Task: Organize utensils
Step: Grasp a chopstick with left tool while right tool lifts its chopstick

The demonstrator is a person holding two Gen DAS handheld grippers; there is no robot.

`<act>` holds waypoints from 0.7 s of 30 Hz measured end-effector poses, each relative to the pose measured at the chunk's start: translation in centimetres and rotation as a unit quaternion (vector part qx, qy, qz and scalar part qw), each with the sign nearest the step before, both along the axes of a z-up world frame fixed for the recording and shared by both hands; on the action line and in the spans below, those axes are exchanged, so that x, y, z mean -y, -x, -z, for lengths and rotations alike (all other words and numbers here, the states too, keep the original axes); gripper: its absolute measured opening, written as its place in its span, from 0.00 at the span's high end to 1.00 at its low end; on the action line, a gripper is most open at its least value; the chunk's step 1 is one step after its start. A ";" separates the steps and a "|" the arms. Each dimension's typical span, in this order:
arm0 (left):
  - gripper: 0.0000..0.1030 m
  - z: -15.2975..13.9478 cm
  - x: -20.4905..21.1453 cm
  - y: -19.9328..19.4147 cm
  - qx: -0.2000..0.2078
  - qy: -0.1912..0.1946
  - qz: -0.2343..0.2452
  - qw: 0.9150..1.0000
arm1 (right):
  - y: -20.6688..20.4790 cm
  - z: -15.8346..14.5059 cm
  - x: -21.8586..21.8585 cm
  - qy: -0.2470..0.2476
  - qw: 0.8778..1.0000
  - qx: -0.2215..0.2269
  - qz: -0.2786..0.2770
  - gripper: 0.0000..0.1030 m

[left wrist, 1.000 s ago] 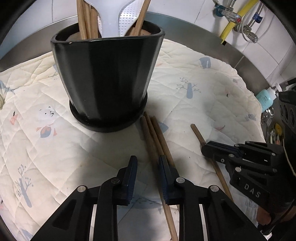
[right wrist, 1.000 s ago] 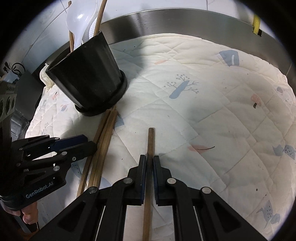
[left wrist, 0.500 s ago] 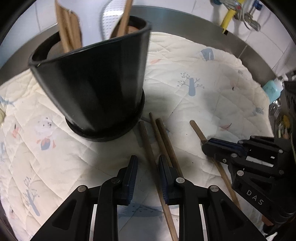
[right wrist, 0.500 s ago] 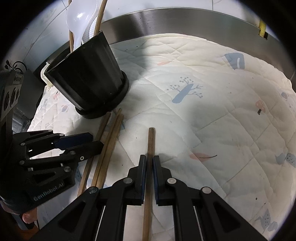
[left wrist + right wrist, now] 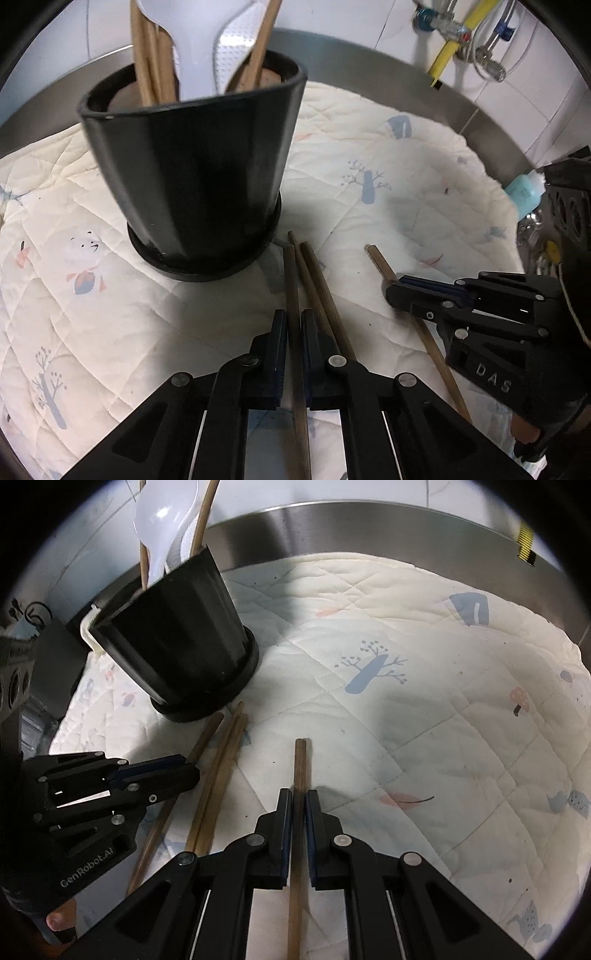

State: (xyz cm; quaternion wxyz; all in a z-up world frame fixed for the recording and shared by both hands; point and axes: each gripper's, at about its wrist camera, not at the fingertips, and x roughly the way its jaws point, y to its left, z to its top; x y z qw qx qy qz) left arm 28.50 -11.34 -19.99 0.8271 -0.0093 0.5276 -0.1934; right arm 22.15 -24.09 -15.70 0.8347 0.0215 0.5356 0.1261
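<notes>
We read two texts. "DAS" stands in pale raised letters on the black body of the right gripper [image 5: 397,291], seen at the near right of the left wrist view. "GenRobot.AI" stands in pale letters on the black body of the left gripper [image 5: 192,771], at the near left of the right wrist view. A black block [image 5: 18,609] at the far left edge of that view bears white marks, too small for us to read. The yellow strip [image 5: 525,541] at the far right shows black ticks only, no figures we can make out.
</notes>
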 end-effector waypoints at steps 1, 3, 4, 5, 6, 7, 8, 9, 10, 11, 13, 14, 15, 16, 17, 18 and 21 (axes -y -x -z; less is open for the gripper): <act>0.94 -0.2 -0.3 0.2 0.002 0.005 0.001 1.000 | 0.2 -0.3 0.1 -0.003 1.000 0.005 0.001 0.91; 0.94 -0.8 -0.9 0.8 0.011 0.014 0.003 1.000 | 0.6 -0.9 0.4 -0.004 1.000 0.014 0.004 0.91; 0.94 -1.1 -1.0 1.0 0.014 0.018 0.004 1.000 | 0.8 -1.3 0.5 -0.005 1.000 0.018 0.005 0.91; 0.94 -1.5 -1.4 1.3 0.017 0.026 0.003 1.000 | 0.9 -1.6 0.6 -0.008 1.000 0.022 0.007 0.91; 0.94 -1.9 -1.5 1.5 0.019 0.032 0.003 0.999 | 1.1 -2.0 0.7 -0.012 1.000 0.026 0.008 0.91; 0.94 -2.5 -1.9 1.8 0.022 0.043 0.002 0.999 | 1.3 -2.5 0.9 -0.016 0.999 0.031 0.010 0.91; 0.94 -3.1 -2.3 2.2 0.029 0.053 0.001 0.998 | 1.6 -2.9 1.3 -0.020 0.999 0.036 0.010 0.91; 0.94 -3.6 -2.4 2.4 0.034 0.057 0.001 0.998 | 1.9 -3.6 1.4 -0.022 0.999 0.045 0.012 0.91; 0.94 -4.3 -2.7 2.7 0.042 0.061 0.001 0.997 | 2.1 -4.0 1.5 -0.022 0.998 0.051 0.012 0.91; 0.94 -5.1 -3.1 3.1 0.052 0.067 0.001 0.996 | 2.4 -4.7 1.4 -0.023 0.998 0.060 0.012 0.91; 0.94 -6.5 -3.8 3.7 0.066 0.077 -0.002 0.995 | 2.8 -5.5 0.7 -0.021 0.997 0.075 0.011 0.91; 0.94 -7.3 -4.3 4.0 0.074 0.082 -0.004 0.994 | 3.2 -6.1 0.7 -0.020 0.996 0.084 0.011 0.91; 0.94 -7.9 -4.6 4.2 0.080 0.086 -0.007 0.993 | 3.4 -6.5 0.6 -0.020 0.996 0.089 0.011 0.91; 0.94 -8.8 -5.2 4.5 0.089 0.094 -0.011 0.992 | 3.7 -7.0 0.5 -0.021 0.995 0.096 0.012 0.91; 0.94 -9.7 -5.8 4.7 0.099 0.101 -0.015 0.990 | 4.0 -7.5 0.5 -0.020 0.994 0.104 0.013 0.91; 0.94 -10.3 -6.2 4.8 0.105 0.104 -0.018 0.989 | 4.2 -8.0 0.5 -0.019 0.994 0.111 0.014 0.91; 0.94 -12.8 -7.6 4.8 0.132 0.122 -0.034 0.983 | 4.6 -9.4 0.3 -0.018 0.991 0.131 0.017 0.91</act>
